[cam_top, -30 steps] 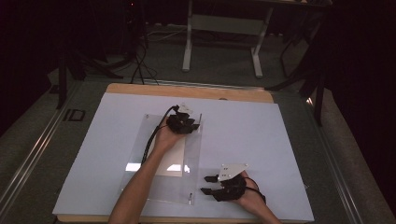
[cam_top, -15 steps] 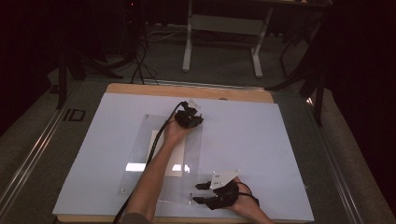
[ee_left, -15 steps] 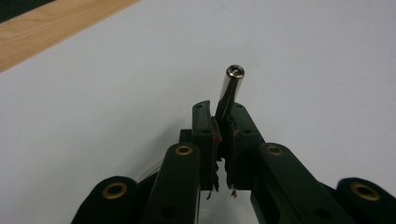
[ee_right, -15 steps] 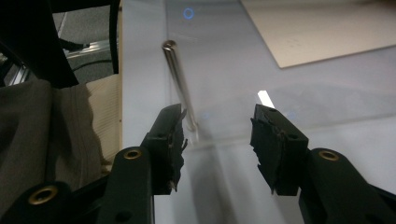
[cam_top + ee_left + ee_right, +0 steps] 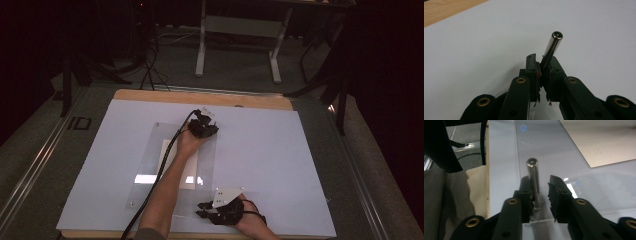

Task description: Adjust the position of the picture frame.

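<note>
A clear acrylic plate (image 5: 150, 165) lies on the white table cover over a pale sheet (image 5: 169, 150). My left gripper (image 5: 204, 120) is at the plate's far right corner. In the left gripper view my left gripper (image 5: 541, 61) is shut on a shiny metal pin (image 5: 552, 45) that tilts up and to the right above the white surface. My right gripper (image 5: 201, 210) rests at the plate's near right corner, pointing left. In the right gripper view my right gripper (image 5: 540, 181) stands open around a second metal pin (image 5: 534, 182), which leans against the left jaw with a gap to the right jaw.
The white cover (image 5: 280, 165) spans a wooden table whose far edge (image 5: 200, 97) shows. The tan sheet (image 5: 604, 142) lies under the plate beyond the right gripper. A sleeve and the table's wooden edge (image 5: 477, 185) are to its left. Desk legs and cables stand on the floor beyond.
The left gripper has shifted slightly farther away and to the right, then held. The right gripper has slid left along the table's near edge to the plate's corner.
</note>
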